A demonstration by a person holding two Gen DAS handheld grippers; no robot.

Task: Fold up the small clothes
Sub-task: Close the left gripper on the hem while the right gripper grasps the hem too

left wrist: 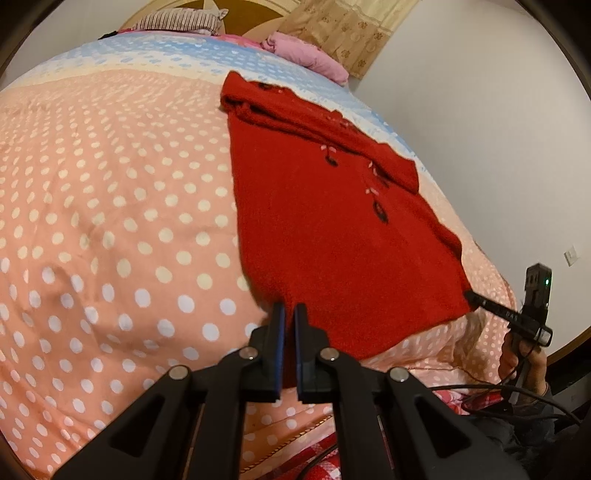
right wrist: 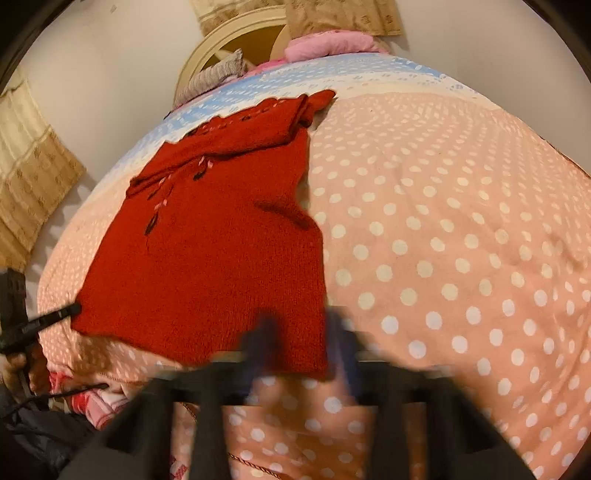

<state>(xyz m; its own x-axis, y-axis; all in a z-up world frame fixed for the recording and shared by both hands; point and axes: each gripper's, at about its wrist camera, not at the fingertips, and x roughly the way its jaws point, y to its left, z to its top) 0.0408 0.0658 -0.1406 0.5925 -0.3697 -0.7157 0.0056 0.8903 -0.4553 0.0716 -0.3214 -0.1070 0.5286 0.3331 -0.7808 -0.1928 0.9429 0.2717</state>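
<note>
A small red knitted sweater (left wrist: 332, 229) with dark flower trim lies flat on the pink polka-dot bedspread (left wrist: 110, 221), its sleeves folded in. My left gripper (left wrist: 290, 314) is shut on the sweater's near hem at one corner. The other gripper's tip touches the opposite hem corner in the left wrist view (left wrist: 476, 297). In the right wrist view the sweater (right wrist: 207, 258) fills the left centre. My right gripper (right wrist: 301, 332) is blurred by motion, its fingers apart, straddling the near right hem corner. The left gripper's tip (right wrist: 61, 314) holds the far left corner there.
The bedspread (right wrist: 443, 240) turns blue near the headboard. A pink pillow (left wrist: 310, 55) and a striped pillow (left wrist: 177, 22) lie at the bed's head. White wall and curtains surround the bed. Cables and a hand (left wrist: 524, 373) are at the bed's near edge.
</note>
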